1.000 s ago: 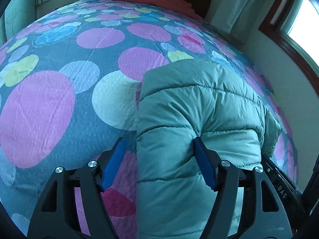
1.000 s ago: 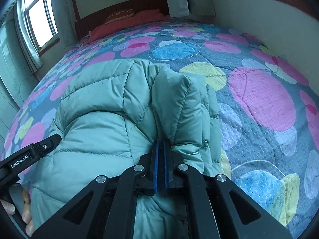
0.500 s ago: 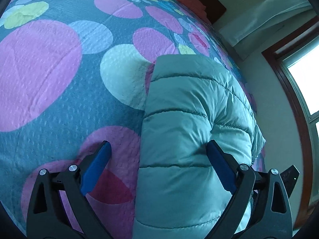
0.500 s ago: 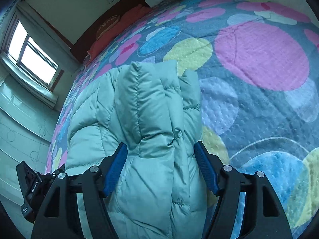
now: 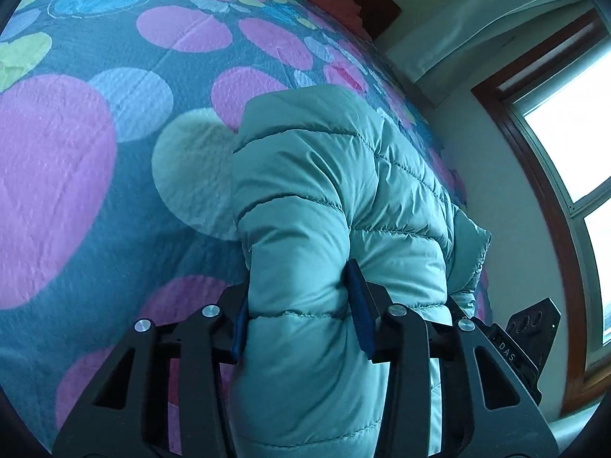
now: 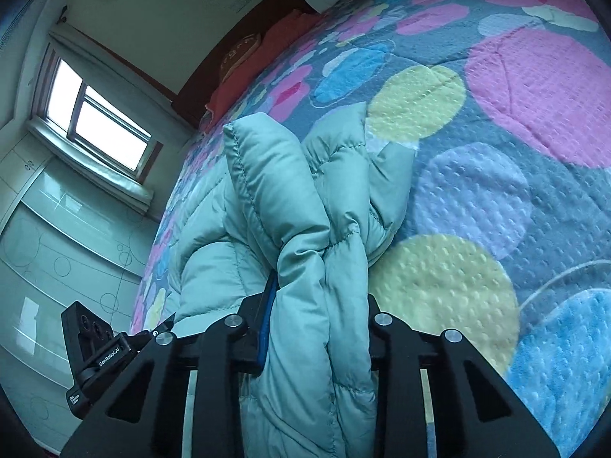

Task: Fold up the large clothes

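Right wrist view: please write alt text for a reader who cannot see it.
The right gripper has just closed its jaws on a bunched fold of a puffy mint-green jacket lying on a bed. The bedspread is blue-grey with large pink, yellow and blue dots. The left gripper shows at lower left, with a window behind it.

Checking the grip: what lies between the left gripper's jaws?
A thick fold of the green puffer jacket fills the left gripper; its jaws have just closed and pinch it, seen in the left wrist view.
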{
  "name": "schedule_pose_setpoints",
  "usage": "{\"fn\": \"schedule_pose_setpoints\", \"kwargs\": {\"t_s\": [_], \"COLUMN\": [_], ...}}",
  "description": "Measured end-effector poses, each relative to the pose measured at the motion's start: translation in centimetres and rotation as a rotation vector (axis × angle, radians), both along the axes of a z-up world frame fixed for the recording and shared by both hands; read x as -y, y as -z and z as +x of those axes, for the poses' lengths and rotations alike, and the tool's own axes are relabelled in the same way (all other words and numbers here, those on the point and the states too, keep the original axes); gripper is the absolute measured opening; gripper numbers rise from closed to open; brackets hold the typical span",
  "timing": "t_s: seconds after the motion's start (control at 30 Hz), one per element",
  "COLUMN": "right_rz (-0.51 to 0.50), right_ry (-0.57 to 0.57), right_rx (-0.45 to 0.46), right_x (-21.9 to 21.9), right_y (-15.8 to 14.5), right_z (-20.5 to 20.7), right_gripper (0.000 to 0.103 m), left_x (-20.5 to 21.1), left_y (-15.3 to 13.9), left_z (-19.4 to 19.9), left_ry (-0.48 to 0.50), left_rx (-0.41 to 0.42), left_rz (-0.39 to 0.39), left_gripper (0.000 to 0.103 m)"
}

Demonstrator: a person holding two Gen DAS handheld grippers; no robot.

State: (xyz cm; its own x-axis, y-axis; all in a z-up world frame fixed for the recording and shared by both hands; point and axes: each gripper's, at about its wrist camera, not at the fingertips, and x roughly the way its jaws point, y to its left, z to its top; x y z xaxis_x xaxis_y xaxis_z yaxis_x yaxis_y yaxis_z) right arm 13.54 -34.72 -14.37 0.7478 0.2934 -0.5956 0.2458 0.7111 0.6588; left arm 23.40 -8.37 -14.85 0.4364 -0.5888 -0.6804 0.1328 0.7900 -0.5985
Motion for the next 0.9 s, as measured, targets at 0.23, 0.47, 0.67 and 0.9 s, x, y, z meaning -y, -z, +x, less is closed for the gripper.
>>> {"fn": "schedule_pose_setpoints", "kwargs": {"t_s": [0.23,0.47,0.67,0.9], "right_rz": [0.028,0.031,0.054,0.078], "right_ry": [-0.111,-0.182,-0.183,-0.16], "right_rx": [0.056,0.013,-0.005,-0.028], "right_x": [-4.4,-7.9,-7.2,-5.7], "right_y": [-1.6,0.2,1.0,1.0], "right_z": [7.4,13.3,13.7,10.1], "right_gripper": [0.023,0.022,0.026,0.064], "left_x": [-5.0,-9.8,-10.9,-12.4], "left_y": [-1.9,-0.5,0.2,-0.2], "left_z": [2.7,5.6,6.3,3.5], "left_ry": [-0.084,-0.157,-0.141,-0.135], "left_rx": [0.067,0.043,0.027,0.019], "left_rz": [0.034,0.047,0.018,-0.031], "left_gripper": [0.039,0.039,0.045,0.074]}}
